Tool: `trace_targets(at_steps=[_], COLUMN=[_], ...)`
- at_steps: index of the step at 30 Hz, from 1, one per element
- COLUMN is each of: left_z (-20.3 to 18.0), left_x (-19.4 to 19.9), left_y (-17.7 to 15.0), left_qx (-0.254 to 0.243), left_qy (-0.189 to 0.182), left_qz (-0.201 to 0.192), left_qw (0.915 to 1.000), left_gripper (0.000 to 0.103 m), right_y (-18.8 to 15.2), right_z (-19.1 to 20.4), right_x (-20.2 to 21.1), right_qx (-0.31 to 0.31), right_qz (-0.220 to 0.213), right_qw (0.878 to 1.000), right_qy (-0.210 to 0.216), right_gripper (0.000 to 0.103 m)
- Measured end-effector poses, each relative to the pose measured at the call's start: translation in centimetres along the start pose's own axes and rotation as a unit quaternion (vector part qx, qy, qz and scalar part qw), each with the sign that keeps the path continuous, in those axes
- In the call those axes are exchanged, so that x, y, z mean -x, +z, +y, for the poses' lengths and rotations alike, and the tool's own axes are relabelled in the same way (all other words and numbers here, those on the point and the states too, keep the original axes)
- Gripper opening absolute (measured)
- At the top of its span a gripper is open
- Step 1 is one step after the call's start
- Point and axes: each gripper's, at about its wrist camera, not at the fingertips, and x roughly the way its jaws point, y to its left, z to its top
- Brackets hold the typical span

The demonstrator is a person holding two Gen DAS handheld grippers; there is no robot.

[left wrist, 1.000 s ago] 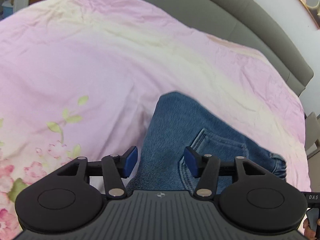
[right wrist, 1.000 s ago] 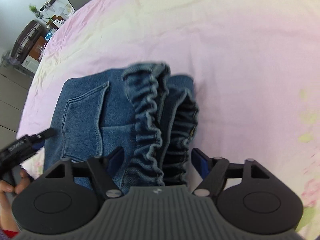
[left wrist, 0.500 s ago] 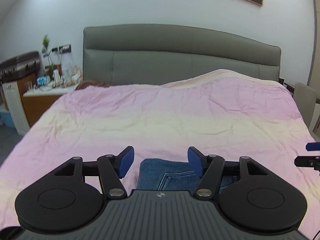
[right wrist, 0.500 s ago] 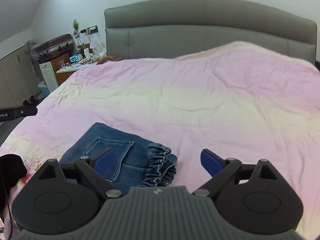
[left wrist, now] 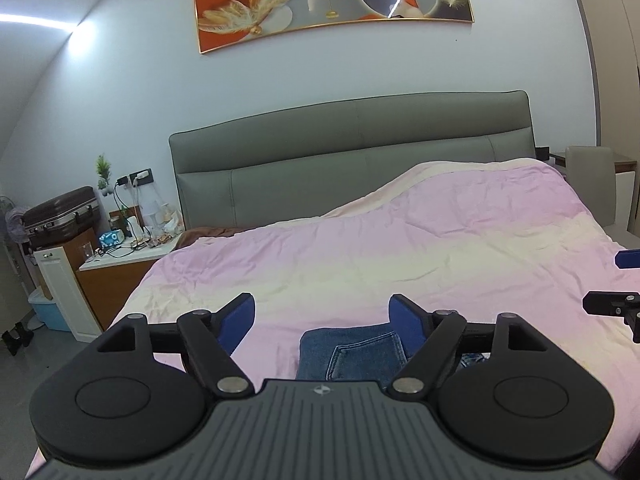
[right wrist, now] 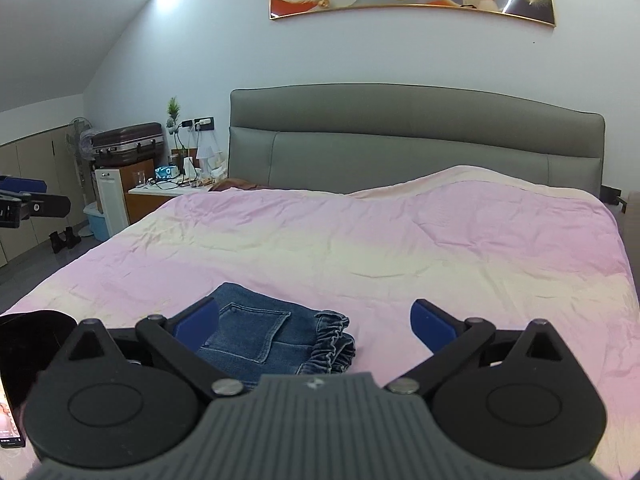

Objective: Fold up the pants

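Note:
The blue denim pants [right wrist: 276,336] lie folded into a small rectangle on the pink bed cover, back pocket up, elastic waistband bunched at the right. They also show in the left wrist view [left wrist: 352,354], partly hidden behind my gripper body. My left gripper [left wrist: 322,318] is open and empty, held above and behind the pants. My right gripper [right wrist: 316,320] is open and empty, also raised clear of the pants. The right gripper's tips show at the right edge of the left wrist view [left wrist: 616,300].
The pink bed cover [right wrist: 380,240] spreads to a grey headboard [right wrist: 400,144]. A nightstand [right wrist: 168,192] with clutter, a suitcase [right wrist: 128,142] and a blue bin [right wrist: 98,222] stand at the left. A dark object and phone [right wrist: 12,420] sit at the lower left edge.
Both grippers have lifted and pulled back from the folded pants and tilted up, so the views now show the headboard and wall. The pants stay flat on the bed.

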Motion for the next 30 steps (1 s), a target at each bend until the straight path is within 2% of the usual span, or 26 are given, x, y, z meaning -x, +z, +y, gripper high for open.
trace_targets(at_steps=[5, 7, 11, 15, 21, 30], left_z=[-3.2, -4.7, -6.8, -7.7, -8.0, -7.5], left_x=[2.5, 3.0, 2.7, 2.1, 1.2, 1.5], left_y=[-3.2, -4.4, -6.5, -8.3, -11.1, -12.3], left_qx=[-0.005, -0.019, -0.017, 0.018, 0.038, 0.069], left_qy=[0.034, 0.046, 0.039, 0.025, 0.030, 0.033], left_qz=[-0.019, -0.015, 0.009, 0.042, 0.082, 0.090], left_qw=[0.9992, 0.9986, 0.9991, 0.9987, 0.9954, 0.9930], left_gripper=[0.092, 0.092, 0.092, 0.092, 0.092, 0.092], right_y=[-3.0, -4.1, -6.5, -8.5, -10.4, -11.6], right_z=[2.0, 2.9, 4.3, 5.7, 6.3, 4.7], right_x=[4.7, 5.8, 6.6, 6.0, 4.2, 3.3], right_qx=[0.011, 0.020, 0.015, 0.031, 0.043, -0.005], right_qz=[-0.049, -0.051, -0.056, -0.049, -0.005, 0.019], right_qw=[0.998, 0.997, 0.995, 0.995, 0.996, 0.996], right_qy=[-0.037, -0.060, -0.082, -0.087, -0.071, -0.083], right_gripper=[0.098, 0.098, 0.098, 0.098, 0.098, 0.098])
